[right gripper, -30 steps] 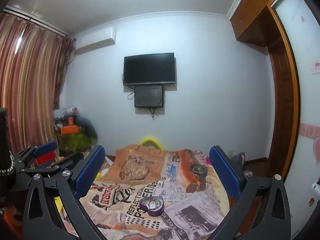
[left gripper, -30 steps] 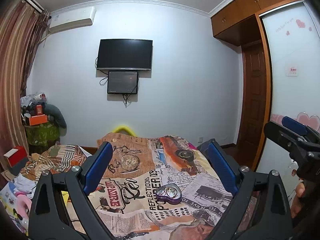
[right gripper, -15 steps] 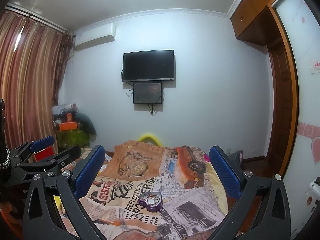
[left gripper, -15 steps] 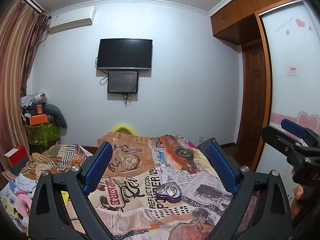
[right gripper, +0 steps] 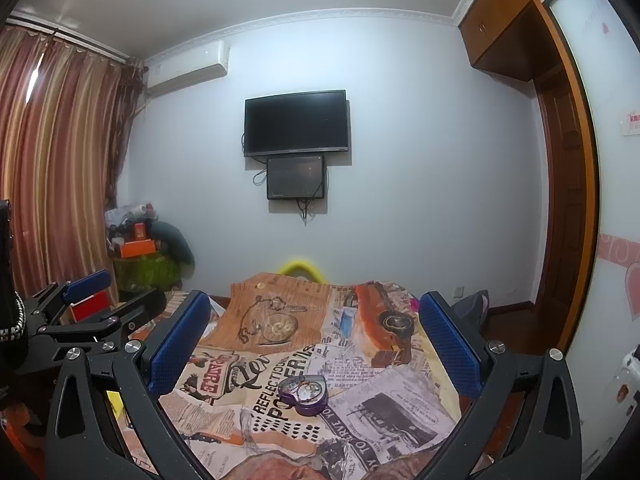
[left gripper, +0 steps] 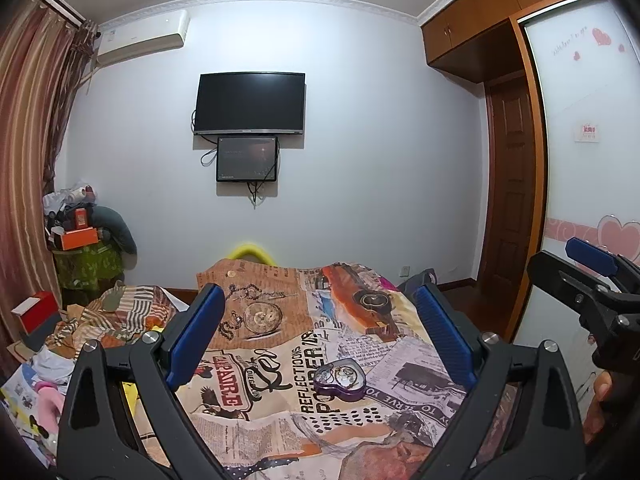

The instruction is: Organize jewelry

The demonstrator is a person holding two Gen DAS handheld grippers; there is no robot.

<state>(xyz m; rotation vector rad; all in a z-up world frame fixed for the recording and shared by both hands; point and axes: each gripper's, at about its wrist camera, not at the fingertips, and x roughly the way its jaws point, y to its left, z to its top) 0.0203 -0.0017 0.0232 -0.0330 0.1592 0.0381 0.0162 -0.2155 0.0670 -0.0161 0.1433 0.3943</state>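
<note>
A purple heart-shaped jewelry box (left gripper: 340,379) lies open on the newspaper-print bedspread (left gripper: 280,360), with rings or chains inside; I cannot tell the pieces apart. It also shows in the right wrist view (right gripper: 307,393). My left gripper (left gripper: 318,312) is open and empty, held above the bed with the box between and below its blue pads. My right gripper (right gripper: 316,320) is open and empty, likewise above the box. The right gripper shows at the right edge of the left wrist view (left gripper: 592,276); the left gripper shows at the left of the right wrist view (right gripper: 92,304).
A TV (left gripper: 250,103) hangs on the far wall. Clothes and clutter (left gripper: 100,316) lie left of the bed, with piled boxes (left gripper: 80,236) in the corner by the curtain. A wooden door (left gripper: 508,208) and wardrobe are at the right.
Both grippers have tilted slightly downward and drifted; the box sits a little higher in the views. Both jaws stay open and nothing was picked up.
</note>
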